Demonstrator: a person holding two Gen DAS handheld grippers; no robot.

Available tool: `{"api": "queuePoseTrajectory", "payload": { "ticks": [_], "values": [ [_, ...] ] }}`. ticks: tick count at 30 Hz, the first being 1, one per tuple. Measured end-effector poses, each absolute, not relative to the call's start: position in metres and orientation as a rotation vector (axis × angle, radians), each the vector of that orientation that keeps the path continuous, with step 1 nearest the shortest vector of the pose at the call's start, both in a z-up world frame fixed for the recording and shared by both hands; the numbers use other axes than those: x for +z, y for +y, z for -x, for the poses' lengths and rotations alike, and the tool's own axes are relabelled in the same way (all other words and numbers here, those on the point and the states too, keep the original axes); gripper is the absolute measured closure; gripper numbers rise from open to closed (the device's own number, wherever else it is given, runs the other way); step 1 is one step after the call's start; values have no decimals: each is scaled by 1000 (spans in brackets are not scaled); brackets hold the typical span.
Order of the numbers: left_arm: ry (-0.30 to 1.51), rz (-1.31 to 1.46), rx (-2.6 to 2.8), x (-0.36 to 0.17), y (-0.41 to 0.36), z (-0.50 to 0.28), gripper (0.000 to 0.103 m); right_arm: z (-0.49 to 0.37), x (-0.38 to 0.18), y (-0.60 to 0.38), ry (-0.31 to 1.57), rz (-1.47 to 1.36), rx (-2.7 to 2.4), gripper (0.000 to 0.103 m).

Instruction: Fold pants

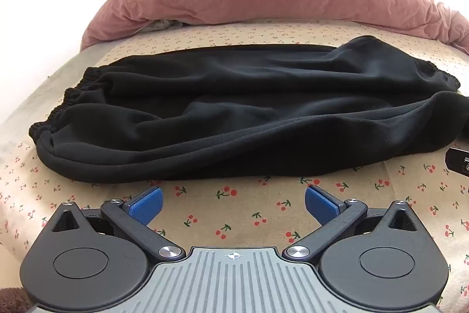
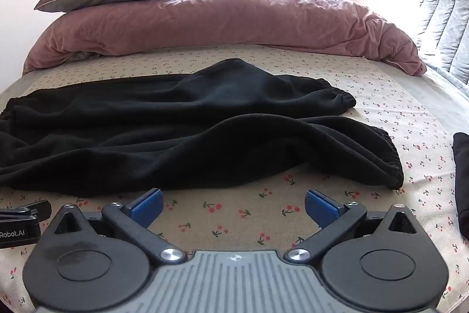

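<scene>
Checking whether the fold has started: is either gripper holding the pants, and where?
Nothing is held. The left gripper and right gripper are both open, short of the pants.

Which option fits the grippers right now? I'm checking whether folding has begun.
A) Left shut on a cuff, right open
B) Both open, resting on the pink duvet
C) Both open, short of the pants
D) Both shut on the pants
C: the left gripper and right gripper stand open over the cherry-print sheet, holding nothing, near the black pants.
</scene>
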State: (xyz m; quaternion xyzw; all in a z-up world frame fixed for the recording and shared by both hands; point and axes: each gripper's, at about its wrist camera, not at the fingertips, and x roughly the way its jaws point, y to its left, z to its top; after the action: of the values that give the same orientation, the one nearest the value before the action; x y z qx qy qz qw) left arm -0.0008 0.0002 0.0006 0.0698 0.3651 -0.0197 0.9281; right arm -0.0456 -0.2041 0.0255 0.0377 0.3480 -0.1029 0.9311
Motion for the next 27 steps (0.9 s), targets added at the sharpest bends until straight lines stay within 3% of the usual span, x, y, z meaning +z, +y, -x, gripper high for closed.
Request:
{"api": "queuePoseTrajectory", "payload": {
  "ticks": [5, 11, 27],
  "values": [
    [764, -155, -43, -3, -2, 3, 0, 64, 20, -201, 636, -36, -226, 0],
    [778, -143, -45, -3, 3, -1, 0, 46, 22, -211, 733, -95, -258, 1],
    [772, -143, -43, -2, 2, -1, 0, 46, 19, -212, 742, -93, -263, 1]
  ]
}}
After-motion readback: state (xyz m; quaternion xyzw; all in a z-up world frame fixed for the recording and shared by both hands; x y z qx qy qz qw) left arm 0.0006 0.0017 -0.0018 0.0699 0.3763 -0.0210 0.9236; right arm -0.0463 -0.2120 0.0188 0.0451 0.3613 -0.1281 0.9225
